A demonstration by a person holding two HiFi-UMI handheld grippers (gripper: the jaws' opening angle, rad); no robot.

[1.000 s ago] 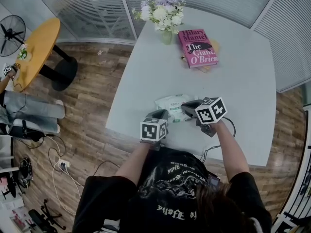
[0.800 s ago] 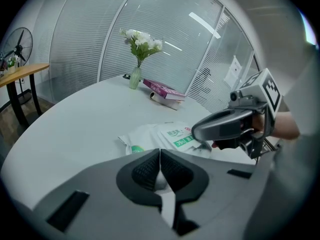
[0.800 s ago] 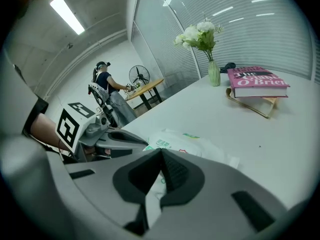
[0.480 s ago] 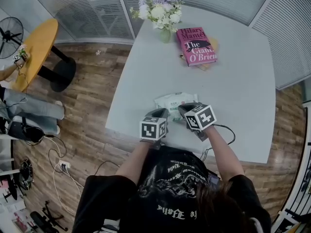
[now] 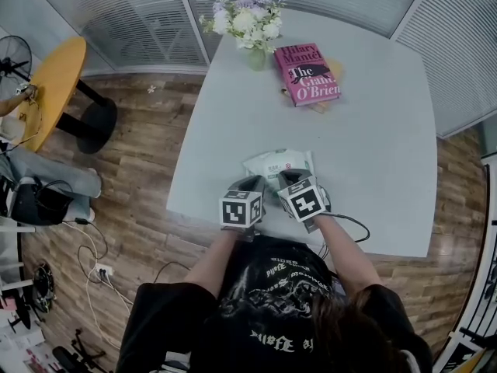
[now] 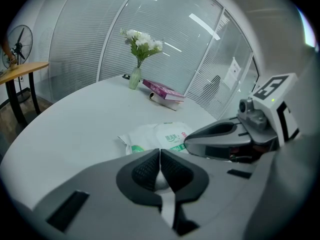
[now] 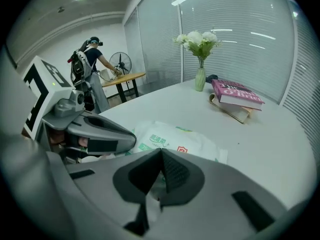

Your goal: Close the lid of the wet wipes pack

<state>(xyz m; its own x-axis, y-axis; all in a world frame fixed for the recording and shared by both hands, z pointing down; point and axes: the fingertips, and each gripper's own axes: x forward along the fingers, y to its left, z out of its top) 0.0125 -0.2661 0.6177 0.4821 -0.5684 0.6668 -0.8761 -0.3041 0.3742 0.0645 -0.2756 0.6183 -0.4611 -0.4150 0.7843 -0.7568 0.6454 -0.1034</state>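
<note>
Jaws pressed together, left gripper (image 6: pixel 160 153) and right gripper (image 7: pixel 161 155) hang at six o'clock of the soft white-and-green wet wipes pack (image 5: pixel 273 162). The approach seems done; the next move calls for pressing its lid flat.

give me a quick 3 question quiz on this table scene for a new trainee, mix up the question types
1. True or false: the wipes pack lies nearer the person than the book does.
2. How do the jaws of the left gripper and the right gripper stand? A) both together B) both wide apart C) one clamped on the book
3. Fill in: the vase holds ___.
Key: 1 true; 2 A; 3 flowers.
</note>
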